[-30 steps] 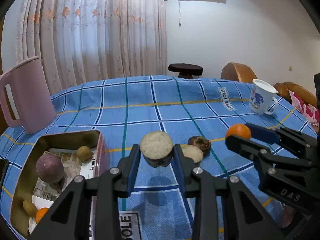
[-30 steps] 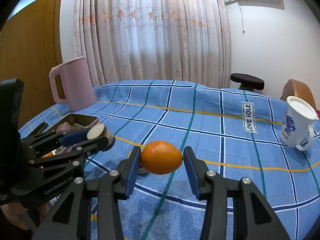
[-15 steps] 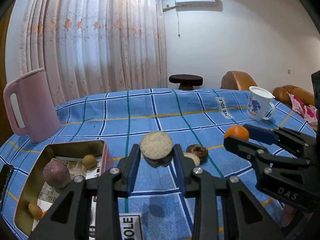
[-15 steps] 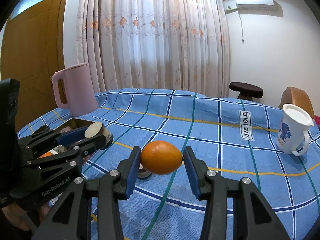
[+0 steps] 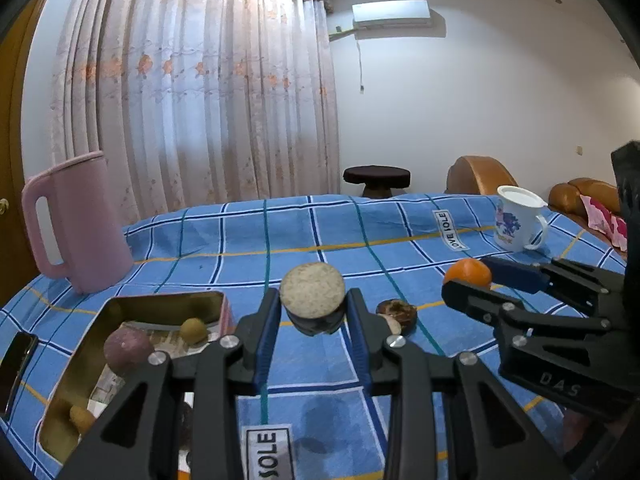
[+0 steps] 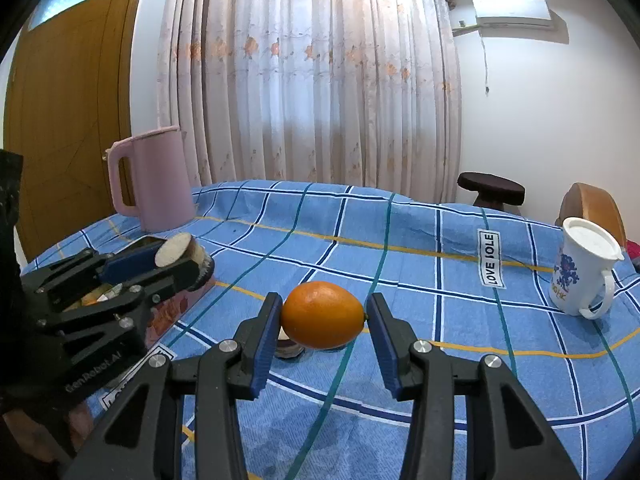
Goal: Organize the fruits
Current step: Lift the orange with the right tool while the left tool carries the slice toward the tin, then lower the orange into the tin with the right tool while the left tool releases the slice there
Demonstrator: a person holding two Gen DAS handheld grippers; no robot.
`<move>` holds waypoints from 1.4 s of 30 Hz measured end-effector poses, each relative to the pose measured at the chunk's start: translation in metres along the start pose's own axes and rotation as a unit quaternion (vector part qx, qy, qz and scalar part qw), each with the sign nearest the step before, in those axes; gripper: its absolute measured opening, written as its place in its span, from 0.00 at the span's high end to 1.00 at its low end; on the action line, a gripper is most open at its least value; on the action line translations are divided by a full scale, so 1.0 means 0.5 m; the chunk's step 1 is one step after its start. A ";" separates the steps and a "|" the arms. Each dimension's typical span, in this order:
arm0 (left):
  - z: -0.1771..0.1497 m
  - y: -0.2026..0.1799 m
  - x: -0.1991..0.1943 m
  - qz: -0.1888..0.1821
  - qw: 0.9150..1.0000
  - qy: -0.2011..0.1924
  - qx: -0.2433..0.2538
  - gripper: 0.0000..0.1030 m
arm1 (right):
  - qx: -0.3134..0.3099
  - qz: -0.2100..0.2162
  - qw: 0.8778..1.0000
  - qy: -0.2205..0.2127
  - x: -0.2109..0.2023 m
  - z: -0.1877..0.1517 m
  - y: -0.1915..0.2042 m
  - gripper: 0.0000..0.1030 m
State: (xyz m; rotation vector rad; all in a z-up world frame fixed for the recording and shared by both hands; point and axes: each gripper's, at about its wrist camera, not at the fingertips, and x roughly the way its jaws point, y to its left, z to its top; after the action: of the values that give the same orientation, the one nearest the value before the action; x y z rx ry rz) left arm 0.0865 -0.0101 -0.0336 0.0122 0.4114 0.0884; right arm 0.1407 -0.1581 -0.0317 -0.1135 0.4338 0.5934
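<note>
**Both grippers loaded above the blue cloth**

The left gripper's [image 5: 313, 312] fingers [image 5: 266, 334] are clamped on a cut fruit half [image 5: 312, 296], its pale flat face turned up and toward the camera, held clear of the table [image 5: 304, 236]. The right gripper [image 6: 324, 316] is closed on an orange [image 6: 323, 315], pads pressing its two ends, also off the cloth. A tin [image 5: 160, 305] sits at the left, with a purple fruit [image 5: 127, 350] and small yellow ones [image 5: 193, 330] inside. Two more fruit halves [image 5: 397, 314] lie on the cloth between the grippers. A pink jug [image 5: 78, 222] stands behind the tin; a white mug [image 5: 516, 218] stands far right.
</note>
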 end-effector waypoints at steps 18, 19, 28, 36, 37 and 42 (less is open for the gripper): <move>0.014 0.127 -0.043 0.028 0.999 0.019 -0.037 0.66 | -0.026 0.059 0.998 0.005 0.026 0.052 0.119 0.56; 0.015 0.140 -0.047 0.032 0.998 0.018 -0.040 0.66 | -0.028 0.062 0.998 0.005 0.028 0.056 0.127 0.56; 0.016 0.244 -0.057 0.074 0.995 0.032 -0.065 0.66 | -0.059 0.104 0.993 0.010 0.052 0.075 0.218 0.56; -0.019 0.309 -0.029 0.093 0.990 0.077 -0.076 0.66 | -0.086 0.140 0.986 0.025 0.086 0.067 0.298 0.56; -0.023 0.314 -0.027 0.094 0.989 0.080 -0.078 0.66 | -0.090 0.143 0.985 0.027 0.091 0.066 0.307 0.56; -0.032 0.332 -0.021 0.103 0.987 0.091 -0.082 0.66 | -0.110 0.153 0.981 0.048 0.117 0.053 0.346 0.56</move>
State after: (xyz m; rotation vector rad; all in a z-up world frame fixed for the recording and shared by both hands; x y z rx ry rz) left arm 0.0566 0.1542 -0.0393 -0.1162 0.5838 0.3284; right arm 0.0959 0.0209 -0.0294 -0.2906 0.4818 0.9414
